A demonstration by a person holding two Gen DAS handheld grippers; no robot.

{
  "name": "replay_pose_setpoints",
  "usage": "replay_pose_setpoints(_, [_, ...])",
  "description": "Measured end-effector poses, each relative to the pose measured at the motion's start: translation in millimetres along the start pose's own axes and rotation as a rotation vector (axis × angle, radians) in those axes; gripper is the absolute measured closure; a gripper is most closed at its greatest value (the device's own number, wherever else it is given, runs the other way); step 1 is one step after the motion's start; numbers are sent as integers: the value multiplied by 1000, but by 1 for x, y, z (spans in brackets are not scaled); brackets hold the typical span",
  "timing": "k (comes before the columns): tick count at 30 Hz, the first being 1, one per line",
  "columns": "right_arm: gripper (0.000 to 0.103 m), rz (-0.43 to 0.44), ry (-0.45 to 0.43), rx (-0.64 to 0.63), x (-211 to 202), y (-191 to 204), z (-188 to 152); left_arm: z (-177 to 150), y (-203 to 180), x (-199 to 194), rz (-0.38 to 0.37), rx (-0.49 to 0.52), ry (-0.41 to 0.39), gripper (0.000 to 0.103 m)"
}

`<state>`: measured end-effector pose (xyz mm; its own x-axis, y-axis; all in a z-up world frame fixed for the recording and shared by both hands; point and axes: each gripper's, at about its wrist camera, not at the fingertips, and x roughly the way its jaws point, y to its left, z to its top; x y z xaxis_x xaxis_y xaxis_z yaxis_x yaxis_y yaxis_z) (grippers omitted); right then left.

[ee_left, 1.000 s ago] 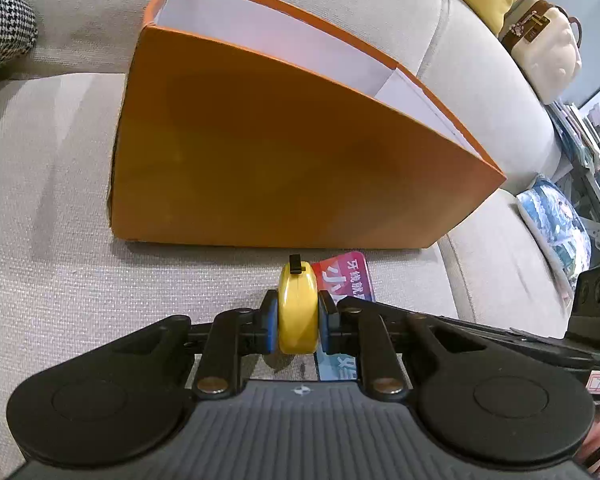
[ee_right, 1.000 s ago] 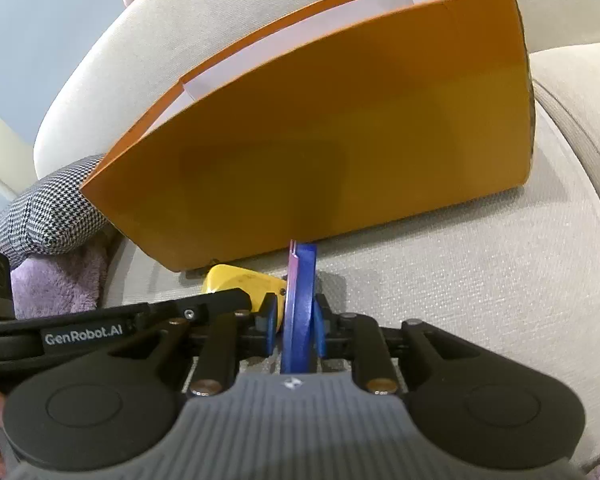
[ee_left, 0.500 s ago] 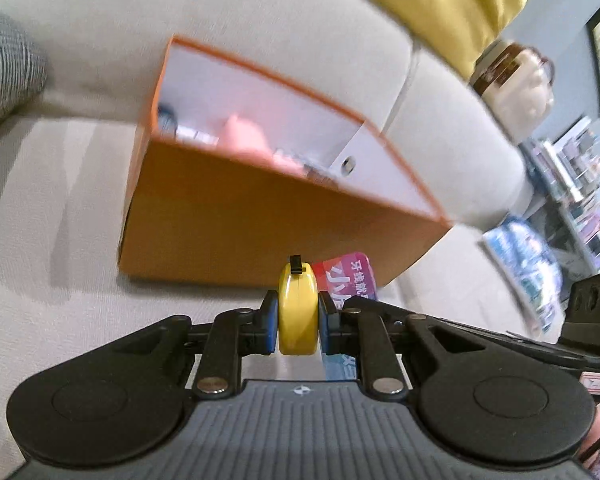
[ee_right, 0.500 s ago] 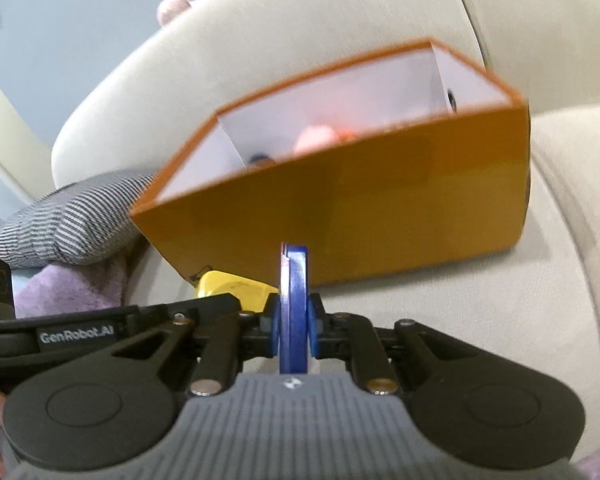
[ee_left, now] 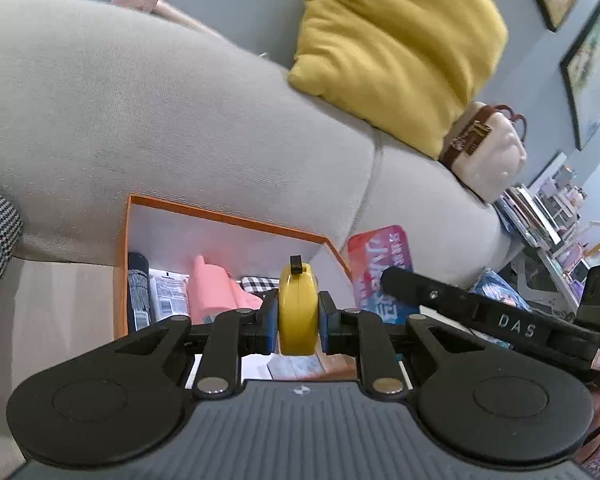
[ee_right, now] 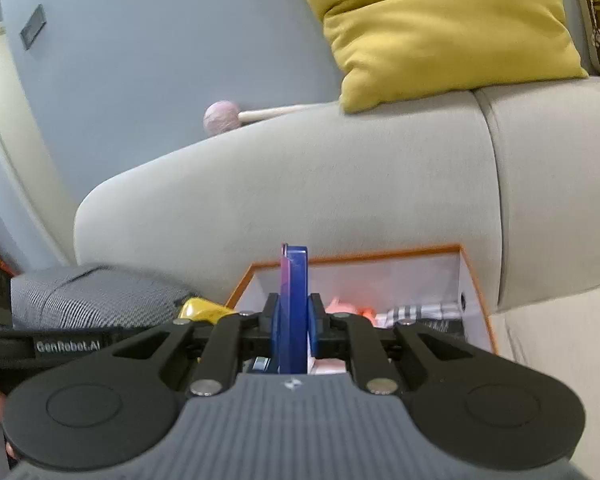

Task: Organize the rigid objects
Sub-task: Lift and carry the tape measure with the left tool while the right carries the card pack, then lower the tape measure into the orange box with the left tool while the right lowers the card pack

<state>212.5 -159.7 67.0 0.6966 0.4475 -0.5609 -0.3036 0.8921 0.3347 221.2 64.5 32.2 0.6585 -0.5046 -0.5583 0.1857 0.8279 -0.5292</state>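
My left gripper [ee_left: 299, 322] is shut on a yellow tape measure [ee_left: 299, 308], held upright above the near edge of an orange box [ee_left: 228, 216] that stands on a beige sofa. My right gripper [ee_right: 291, 326] is shut on a flat blue and pink packet [ee_right: 294, 304], held on edge over the same orange box [ee_right: 476, 280]. In the left wrist view that packet [ee_left: 380, 268] and the right gripper's black arm show to the right. The tape measure [ee_right: 204, 308] peeks out at the left of the right wrist view. Inside the box lie a pink item [ee_left: 214, 292], a dark tube [ee_left: 138, 296] and checked cloth [ee_right: 420, 312].
The sofa backrest [ee_left: 160, 120] rises right behind the box. On top of it sit a yellow cushion [ee_left: 400, 48], a cream handbag [ee_left: 488, 156] and a pink-headed mallet [ee_right: 224, 118]. A houndstooth cushion [ee_right: 92, 296] lies left of the box. Cluttered shelves [ee_left: 548, 220] stand at far right.
Both grippers have risen with their objects from the seat in front of the box to above its rim. The box's inside and the top of the sofa have come into view.
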Motion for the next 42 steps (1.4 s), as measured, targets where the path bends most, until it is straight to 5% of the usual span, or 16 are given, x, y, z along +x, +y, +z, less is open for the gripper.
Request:
replay_pose_setpoints(9, [89,-107,266,121,84,-38,12,17,46,51,18,-33,144,82])
replay_pose_setpoints(18, [89,-84,531,247,143,-57,-31,8,71,78,22,-56,224,82])
replay_pose_setpoints(29, [89,-115,667,266,180,-63,-47,5,68,92,18,-23,261,82])
replay_pose_setpoints(42, [86,-211,755,30,188,-51,-41,2,62,99,23,15,275,82])
